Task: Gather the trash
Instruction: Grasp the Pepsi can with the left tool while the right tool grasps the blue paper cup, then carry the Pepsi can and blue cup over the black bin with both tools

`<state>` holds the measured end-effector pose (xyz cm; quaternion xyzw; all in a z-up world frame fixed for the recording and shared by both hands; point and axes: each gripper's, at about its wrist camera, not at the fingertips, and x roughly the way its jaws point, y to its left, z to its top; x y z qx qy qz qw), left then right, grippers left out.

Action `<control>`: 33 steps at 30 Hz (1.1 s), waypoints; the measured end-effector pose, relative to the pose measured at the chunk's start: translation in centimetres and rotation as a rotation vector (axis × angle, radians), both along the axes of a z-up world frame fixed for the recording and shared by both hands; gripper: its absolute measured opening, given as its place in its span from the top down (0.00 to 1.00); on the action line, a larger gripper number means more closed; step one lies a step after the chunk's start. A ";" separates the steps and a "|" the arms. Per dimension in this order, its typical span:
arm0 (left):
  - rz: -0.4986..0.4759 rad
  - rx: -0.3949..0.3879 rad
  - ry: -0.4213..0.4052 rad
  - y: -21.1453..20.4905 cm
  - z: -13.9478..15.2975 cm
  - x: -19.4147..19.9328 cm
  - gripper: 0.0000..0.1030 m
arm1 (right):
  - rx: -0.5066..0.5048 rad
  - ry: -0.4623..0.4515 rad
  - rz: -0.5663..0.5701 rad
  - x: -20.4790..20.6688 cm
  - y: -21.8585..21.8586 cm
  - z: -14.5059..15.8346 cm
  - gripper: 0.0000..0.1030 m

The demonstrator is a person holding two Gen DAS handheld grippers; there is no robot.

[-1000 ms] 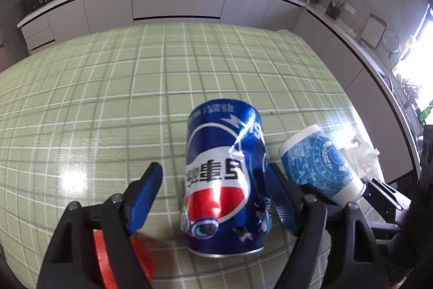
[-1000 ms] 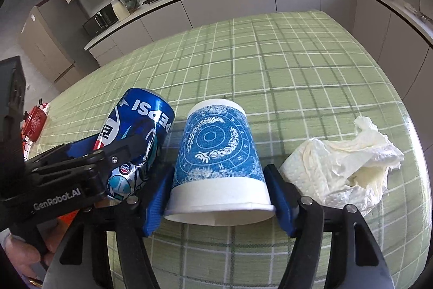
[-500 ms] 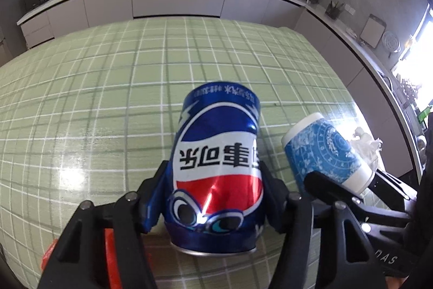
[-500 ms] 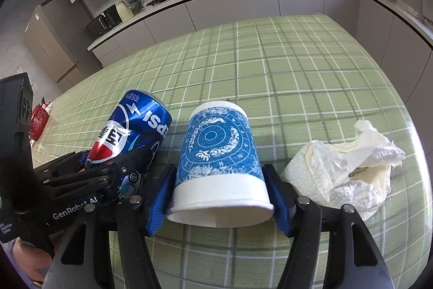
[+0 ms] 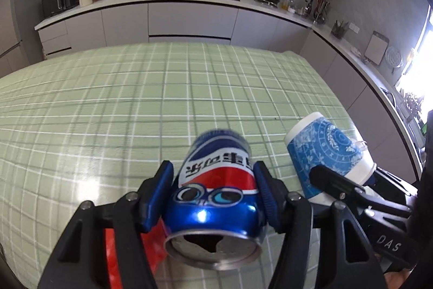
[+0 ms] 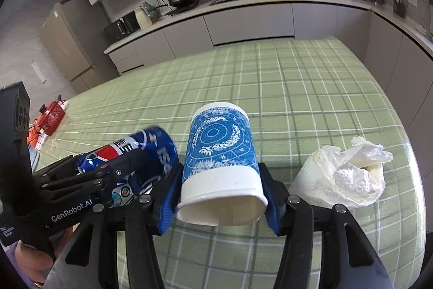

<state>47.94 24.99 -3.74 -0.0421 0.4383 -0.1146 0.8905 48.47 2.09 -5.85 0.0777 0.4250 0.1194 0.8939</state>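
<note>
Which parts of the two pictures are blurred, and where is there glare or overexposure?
Left wrist view: the far end of the Pepsi can is motion-blurred, a small glint sits near its rim, and the window at the right edge is blown out white. Right wrist view: the can is smeared, while the paper cup and crumpled tissue stay fairly sharp; straight counter edges bend from fisheye distortion.

Can (image 5: pixel 216 189) left of cup (image 6: pixel 220 167), tissue wad (image 6: pixel 343 178) right.

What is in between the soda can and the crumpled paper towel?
The blue paper cup, held in the right gripper, sits between the can and the paper towel. The right wrist view shows it.
</note>
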 end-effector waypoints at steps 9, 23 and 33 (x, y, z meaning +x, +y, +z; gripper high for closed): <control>0.062 0.022 -0.020 -0.6 0.1 -3.7 0.41 | 0.029 -0.021 0.071 -3.7 -1.0 0.7 0.46; 0.099 0.101 0.090 -4.5 -3.3 -5.3 0.40 | 0.054 0.084 0.155 -6.9 -3.9 -3.3 0.36; 0.074 0.098 0.050 -4.1 -3.1 -7.6 0.42 | 0.041 0.085 0.140 -6.6 -2.9 -3.4 0.46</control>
